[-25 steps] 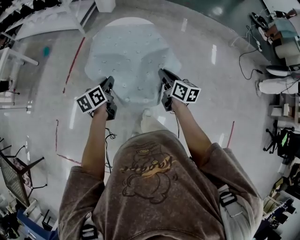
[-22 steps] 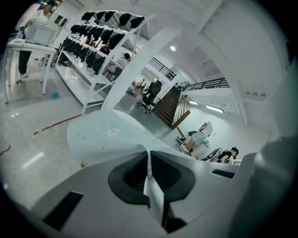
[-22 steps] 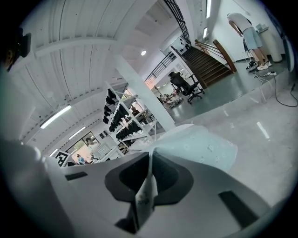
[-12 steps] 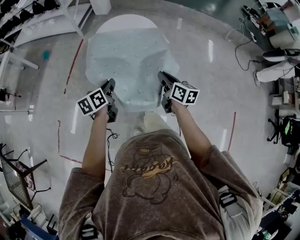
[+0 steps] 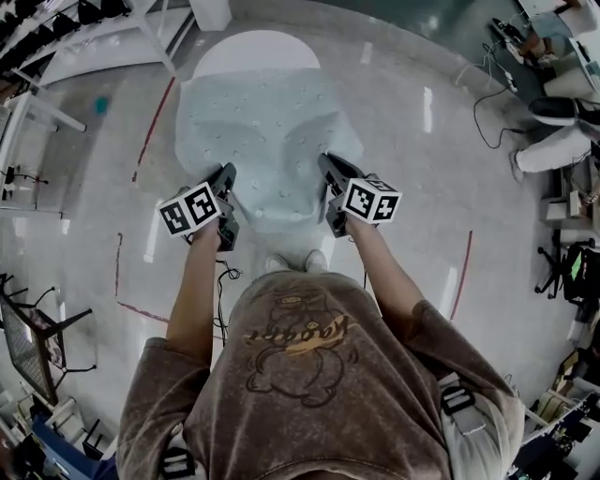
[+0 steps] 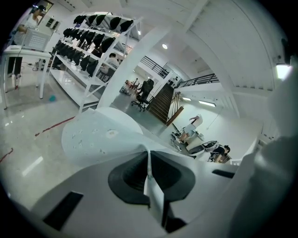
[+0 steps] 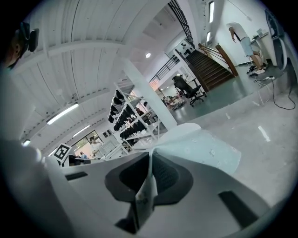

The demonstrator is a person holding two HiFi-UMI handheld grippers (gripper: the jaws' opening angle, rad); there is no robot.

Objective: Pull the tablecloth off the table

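A pale blue-green tablecloth (image 5: 258, 127) with small spots hangs stretched from a round white table (image 5: 253, 49) toward me. My left gripper (image 5: 228, 176) is shut on its near left edge, and my right gripper (image 5: 328, 167) is shut on its near right edge. In the left gripper view the tablecloth (image 6: 100, 137) runs into the left gripper (image 6: 149, 163) as a thin pinched fold. The right gripper view shows the same: the tablecloth (image 7: 207, 151) narrows into the right gripper (image 7: 149, 168). The far part of the table top lies bare.
White shelving racks (image 5: 89, 42) stand at the far left and a white pillar base (image 5: 211, 11) behind the table. Red tape lines (image 5: 150, 122) mark the glossy floor. Cables (image 5: 492, 103) and desks fill the right side. A wire stand (image 5: 33, 347) is at the left.
Both grippers have drawn back toward me with the cloth in them. The cloth has slid along the table and more of the white top shows at the far end.
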